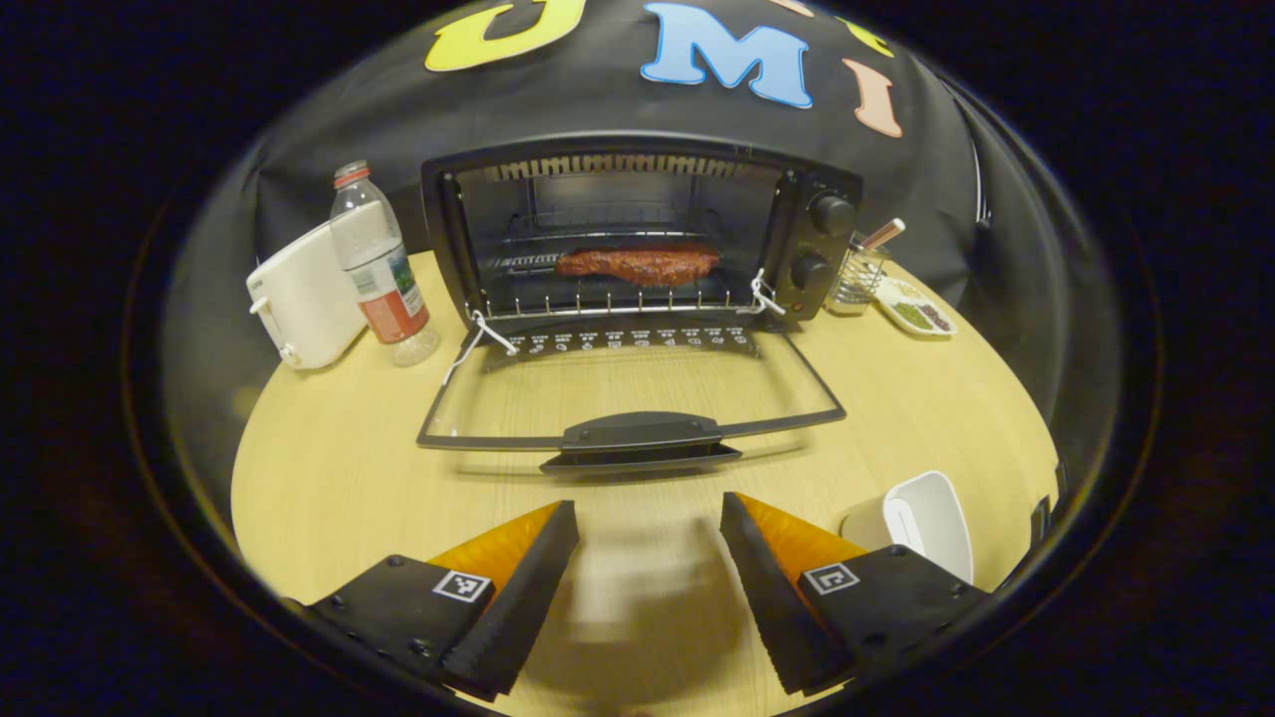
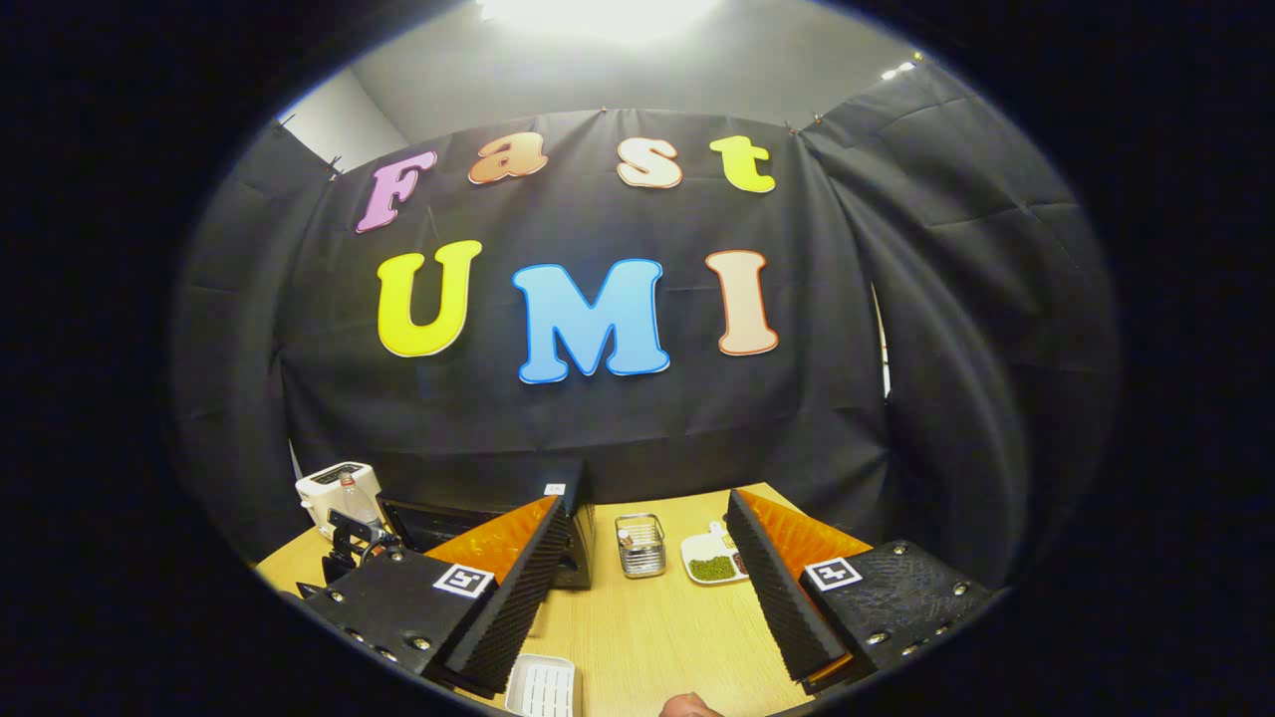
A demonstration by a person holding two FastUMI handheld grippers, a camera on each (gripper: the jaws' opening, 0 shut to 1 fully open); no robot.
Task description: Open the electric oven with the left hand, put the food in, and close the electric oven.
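Looking through the left gripper view, I see a pale wooden tabletop [image 1: 329, 468] backed by black cloth. My left claw [image 1: 649, 583] hangs above the wood with its jaws spread wide and nothing between them. Ahead sits the electric oven [image 1: 637, 239], its glass door [image 1: 628, 393] dropped flat onto the tabletop, handle toward me. One reddish slab of food [image 1: 637, 264] lies on the rack inside. Two knobs [image 1: 832, 214] sit on the oven's right panel. Left of the oven stand one clear bottle [image 1: 379, 264] and, beside it, one white toaster [image 1: 304, 299]. Right of the oven are a wire basket [image 1: 859, 279] with a utensil in it and a small dish [image 1: 916, 309] holding green and dark bits. A white tray [image 1: 921, 523] rests near my right finger.

Turning to the right gripper view, my right claw [image 2: 647, 588] is raised, jaws wide apart, gripping nothing. Below I make out the tabletop [image 2: 657, 617], the oven [image 2: 573, 543], the toaster [image 2: 334, 488], the basket [image 2: 640, 545], the dish [image 2: 712, 558] and the tray [image 2: 543, 687].
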